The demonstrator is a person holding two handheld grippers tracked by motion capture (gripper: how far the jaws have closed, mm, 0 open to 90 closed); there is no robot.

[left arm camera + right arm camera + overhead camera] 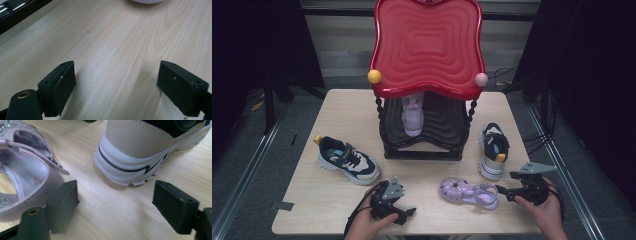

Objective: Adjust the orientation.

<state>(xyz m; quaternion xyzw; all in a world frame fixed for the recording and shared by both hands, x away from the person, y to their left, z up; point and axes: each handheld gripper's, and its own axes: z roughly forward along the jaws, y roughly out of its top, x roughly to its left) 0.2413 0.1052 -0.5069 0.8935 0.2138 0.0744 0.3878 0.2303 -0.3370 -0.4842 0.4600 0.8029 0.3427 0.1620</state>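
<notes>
Working left to right across my table (312,200): a navy and cream sneaker (348,160) lies on its sole at the left edge; my left gripper (404,216) sits low over bare wood near the front, jaws spread wide with nothing between them; behind it stands the red-topped shoe rack (427,50), a lilac sandal (413,116) already parked on its dark lower shelf.

Right of centre lies the lilac jelly sandal (469,192), toe pointing left and heel toward my right gripper (501,192), whose jaws are also apart and empty, just beside the heel strap (the right gripper view shows one jaw all but touching it); a second navy sneaker (493,150) stands just behind, near the rack's right post.

I judge the sandal (30,170) light, soft and flexible, probably a little slick; the thin buckled strap would fold, so the firmer heel wall looks the better hold.

A small label inside the sandal's footbed is too blurred to read; the sneaker (150,152) carries a black lightning-bolt line on its sole, with no legible brand.
</notes>
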